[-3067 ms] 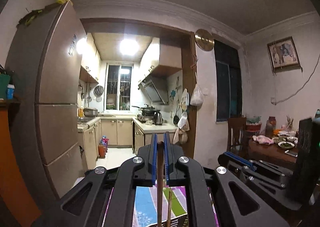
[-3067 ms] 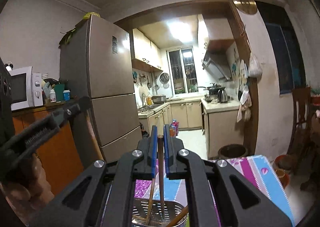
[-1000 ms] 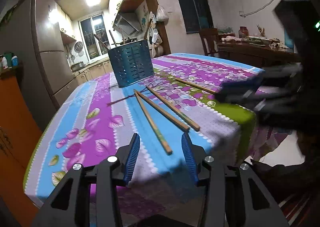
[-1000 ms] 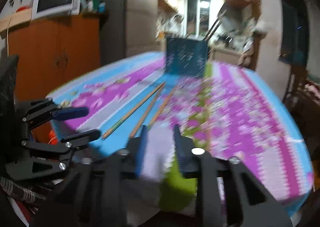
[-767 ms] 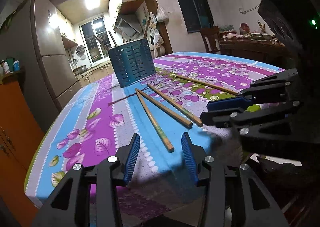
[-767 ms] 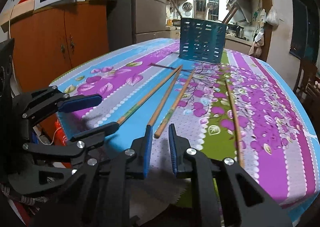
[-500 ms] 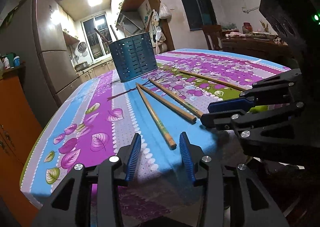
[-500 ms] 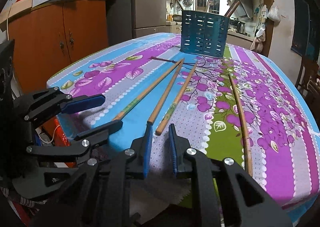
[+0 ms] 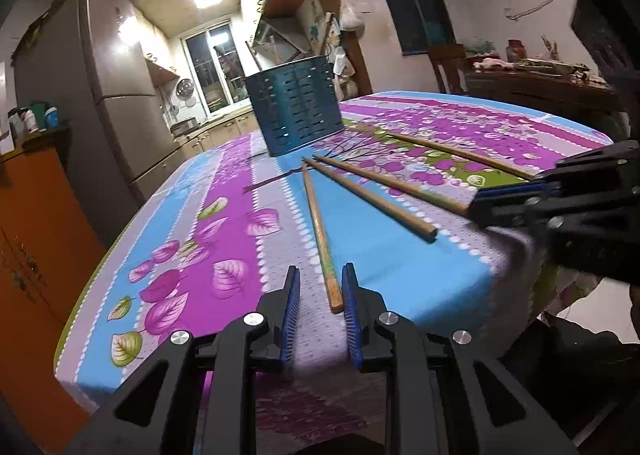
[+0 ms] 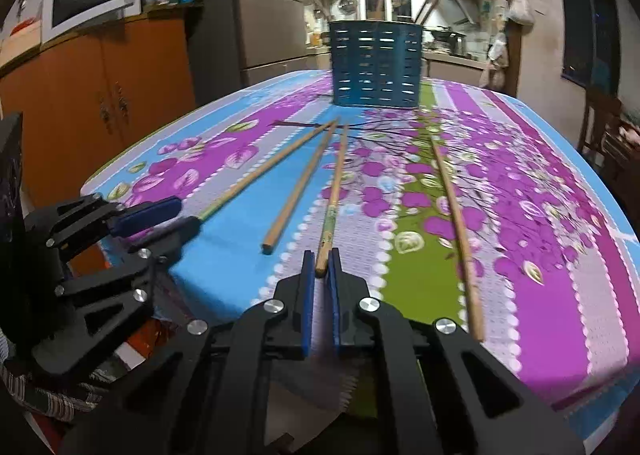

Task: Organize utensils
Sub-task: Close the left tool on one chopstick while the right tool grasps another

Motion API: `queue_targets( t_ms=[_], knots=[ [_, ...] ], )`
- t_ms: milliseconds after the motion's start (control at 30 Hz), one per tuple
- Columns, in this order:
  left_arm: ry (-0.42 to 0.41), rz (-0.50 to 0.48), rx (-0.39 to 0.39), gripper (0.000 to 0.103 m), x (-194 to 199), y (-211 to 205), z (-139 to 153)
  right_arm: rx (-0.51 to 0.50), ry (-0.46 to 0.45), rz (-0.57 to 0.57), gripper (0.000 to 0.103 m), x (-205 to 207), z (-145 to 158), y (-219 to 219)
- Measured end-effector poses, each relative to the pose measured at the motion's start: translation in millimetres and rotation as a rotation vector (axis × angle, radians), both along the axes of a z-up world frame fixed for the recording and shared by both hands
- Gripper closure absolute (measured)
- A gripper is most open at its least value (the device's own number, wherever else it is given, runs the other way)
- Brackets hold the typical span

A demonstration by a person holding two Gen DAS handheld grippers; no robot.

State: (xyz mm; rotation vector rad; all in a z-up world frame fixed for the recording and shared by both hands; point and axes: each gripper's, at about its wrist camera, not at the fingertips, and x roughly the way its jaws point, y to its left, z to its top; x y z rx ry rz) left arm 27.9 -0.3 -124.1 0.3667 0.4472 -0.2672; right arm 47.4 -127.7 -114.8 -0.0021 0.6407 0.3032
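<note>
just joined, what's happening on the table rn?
A person is tidying chopsticks with two handheld grippers. Four chopsticks lie loose on the floral tablecloth in front of the blue slotted holder. The left gripper is open around the near end of the leftmost chopstick. The right gripper is nearly closed at the end of the third chopstick. Neither is lifted yet.

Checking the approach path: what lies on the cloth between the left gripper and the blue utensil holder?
In the left wrist view, one chopstick runs from the left gripper toward the utensil holder; otherwise only patterned tablecloth.
</note>
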Motion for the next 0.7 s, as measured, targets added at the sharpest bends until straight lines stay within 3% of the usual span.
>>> queue_targets(
  t_ms=[533,700],
  knots=[
    [-0.031,0.019,-0.032,0.075,-1.9,-3.0,-3.2,0.015,-0.052,-0.003,0.092,-2.6,-7.1,-3.9],
    [-0.03,0.001,-0.07,0.088,-3.2,-1.0,-5.3,0.013,-0.076,-0.003,0.09,-4.0,-8.8,-2.8]
  ],
)
